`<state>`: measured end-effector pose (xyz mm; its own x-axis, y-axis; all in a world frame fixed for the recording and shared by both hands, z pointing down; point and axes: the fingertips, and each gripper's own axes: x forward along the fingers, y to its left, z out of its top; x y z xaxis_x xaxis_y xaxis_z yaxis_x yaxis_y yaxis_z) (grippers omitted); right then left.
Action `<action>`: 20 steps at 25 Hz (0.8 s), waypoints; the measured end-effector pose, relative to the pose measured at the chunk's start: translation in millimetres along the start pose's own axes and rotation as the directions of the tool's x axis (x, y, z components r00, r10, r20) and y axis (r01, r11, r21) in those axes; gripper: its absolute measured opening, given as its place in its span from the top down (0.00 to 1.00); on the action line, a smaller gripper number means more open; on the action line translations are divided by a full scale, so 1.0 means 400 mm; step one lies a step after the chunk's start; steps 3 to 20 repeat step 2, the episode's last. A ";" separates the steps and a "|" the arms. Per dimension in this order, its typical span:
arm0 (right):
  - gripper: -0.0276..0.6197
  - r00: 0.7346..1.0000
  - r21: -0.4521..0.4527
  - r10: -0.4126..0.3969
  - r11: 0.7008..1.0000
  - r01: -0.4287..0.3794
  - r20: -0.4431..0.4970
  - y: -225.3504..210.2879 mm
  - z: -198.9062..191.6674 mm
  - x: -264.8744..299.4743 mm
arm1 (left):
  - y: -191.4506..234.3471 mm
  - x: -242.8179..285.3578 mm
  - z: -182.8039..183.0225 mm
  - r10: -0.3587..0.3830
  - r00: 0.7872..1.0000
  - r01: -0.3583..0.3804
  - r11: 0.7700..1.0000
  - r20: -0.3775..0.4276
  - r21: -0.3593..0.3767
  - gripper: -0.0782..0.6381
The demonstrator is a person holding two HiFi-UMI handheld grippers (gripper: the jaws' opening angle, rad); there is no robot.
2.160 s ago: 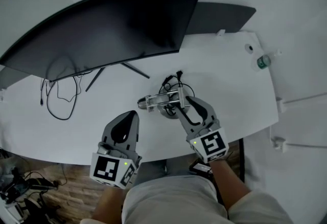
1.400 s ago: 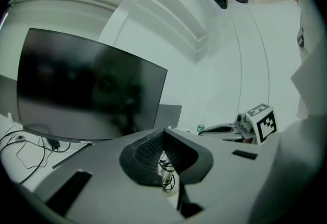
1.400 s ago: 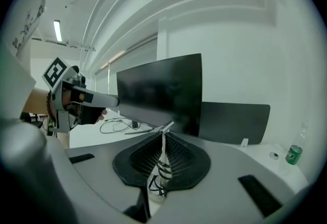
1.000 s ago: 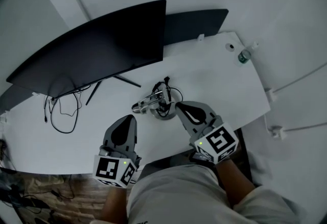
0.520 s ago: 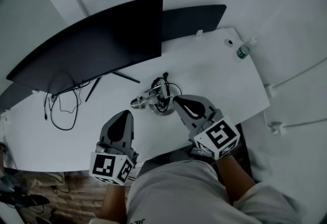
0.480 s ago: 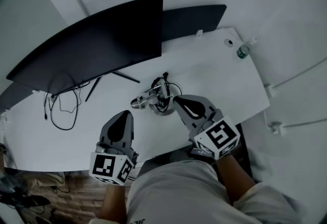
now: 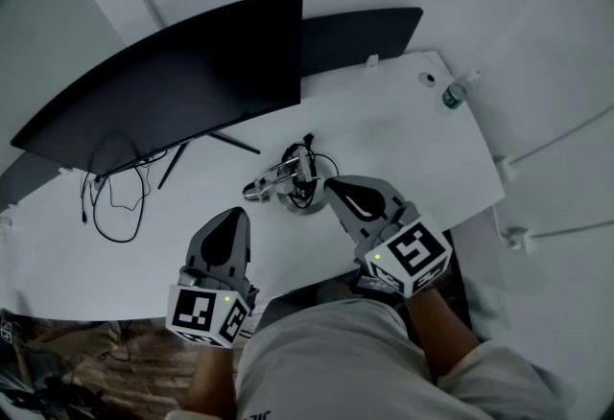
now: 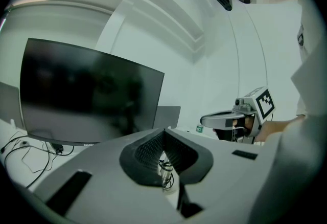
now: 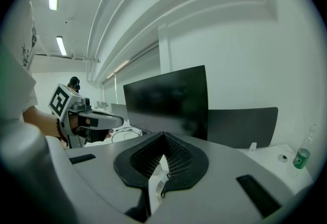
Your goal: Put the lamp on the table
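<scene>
Table (image 7: 422, 150): the lamp (image 7: 288, 184) already lies on it, folded, in front of the monitor (image 7: 182, 73).
Right gripper (image 7: 332, 186): jaws together and empty, tips just beside the lamp's base. It is probably best drawn straight back, clear of the cord (image 7: 322, 162).
Left gripper (image 7: 238, 215): jaws together too, holding nothing, apart from the lamp.
Head view: it alone shows the cord's loops. The gripper views give only a sliver of lamp under their closed tips.

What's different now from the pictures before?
The right tool, which reached over the lamp at first, has pulled back toward the person and sits shut beside it. The lamp, left tool and monitor look unmoved.
</scene>
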<state>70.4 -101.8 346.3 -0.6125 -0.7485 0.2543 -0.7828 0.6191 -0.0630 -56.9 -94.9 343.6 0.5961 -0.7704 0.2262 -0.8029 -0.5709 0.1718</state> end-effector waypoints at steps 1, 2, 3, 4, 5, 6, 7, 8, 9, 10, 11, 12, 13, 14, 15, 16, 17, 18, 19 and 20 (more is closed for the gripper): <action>0.91 1.000 0.000 0.000 1.000 0.000 0.000 -0.001 0.000 0.000 | 0.000 0.001 0.002 -0.001 1.000 0.001 1.000 0.002 0.002 0.89; 0.91 1.000 0.000 0.000 1.000 0.000 0.000 -0.003 0.000 0.001 | 0.000 0.001 0.004 -0.002 1.000 0.002 1.000 0.004 0.003 0.89; 0.91 1.000 0.000 0.000 1.000 0.000 0.000 -0.003 0.000 0.001 | 0.000 0.001 0.004 -0.002 1.000 0.002 1.000 0.004 0.003 0.89; 0.91 1.000 0.000 0.000 1.000 0.000 0.000 -0.003 0.000 0.001 | 0.000 0.001 0.004 -0.002 1.000 0.002 1.000 0.004 0.003 0.89; 0.91 1.000 0.000 0.000 1.000 0.000 0.000 -0.003 0.000 0.001 | 0.000 0.001 0.004 -0.002 1.000 0.002 1.000 0.004 0.003 0.89; 0.91 1.000 0.000 0.000 1.000 0.000 0.000 -0.003 0.000 0.001 | 0.000 0.001 0.004 -0.002 1.000 0.002 1.000 0.004 0.003 0.89; 0.91 1.000 0.000 0.000 1.000 0.000 0.000 -0.003 0.000 0.001 | 0.000 0.001 0.004 -0.002 1.000 0.002 1.000 0.004 0.003 0.89; 0.91 1.000 0.000 0.000 1.000 0.000 0.000 -0.003 0.000 0.001 | 0.000 0.001 0.004 -0.002 1.000 0.002 1.000 0.004 0.003 0.89; 0.91 1.000 0.000 0.000 1.000 0.000 0.000 -0.003 0.000 0.001 | 0.000 0.001 0.004 -0.002 1.000 0.002 1.000 0.004 0.003 0.89; 0.91 1.000 0.000 0.000 1.000 0.000 0.000 -0.003 0.000 0.001 | 0.000 0.001 0.004 -0.002 1.000 0.002 1.000 0.004 0.003 0.89; 0.91 1.000 0.000 0.000 1.000 0.000 0.000 -0.003 0.000 0.001 | 0.000 0.001 0.004 -0.002 1.000 0.002 1.000 0.004 0.003 0.89; 0.91 1.000 0.000 0.000 1.000 0.000 0.000 -0.003 0.000 0.001 | 0.000 0.001 0.004 -0.002 1.000 0.002 1.000 0.004 0.003 0.89; 0.91 1.000 0.000 0.000 1.000 0.000 0.000 -0.003 0.000 0.001 | 0.000 0.001 0.004 -0.002 1.000 0.002 1.000 0.004 0.003 0.89; 0.91 1.000 0.000 0.000 1.000 0.000 0.000 -0.003 0.000 0.001 | 0.000 0.001 0.004 -0.002 1.000 0.002 1.000 0.004 0.003 0.89; 0.91 1.000 0.000 0.000 1.000 0.000 0.000 -0.003 0.000 0.001 | 0.000 0.001 0.004 -0.002 1.000 0.002 1.000 0.004 0.003 0.89; 0.91 1.000 0.000 0.000 1.000 0.000 0.000 -0.003 0.000 0.001 | 0.000 0.001 0.004 -0.002 1.000 0.002 1.000 0.004 0.003 0.89; 0.91 1.000 0.000 0.000 1.000 0.000 0.000 -0.003 0.000 0.001 | 0.000 0.001 0.004 -0.002 1.000 0.002 1.000 0.004 0.003 0.89; 0.91 1.000 0.000 0.000 1.000 0.000 0.000 -0.003 0.000 0.001 | 0.000 0.001 0.004 -0.002 1.000 0.002 1.000 0.004 0.003 0.89; 0.91 1.000 0.000 0.000 1.000 0.000 0.000 -0.003 0.000 0.001 | 0.000 0.001 0.004 -0.002 1.000 0.002 1.000 0.004 0.003 0.89; 0.91 1.000 0.000 0.000 1.000 0.000 0.000 -0.003 0.000 0.001 | 0.000 0.001 0.004 -0.002 1.000 0.002 1.000 0.004 0.003 0.89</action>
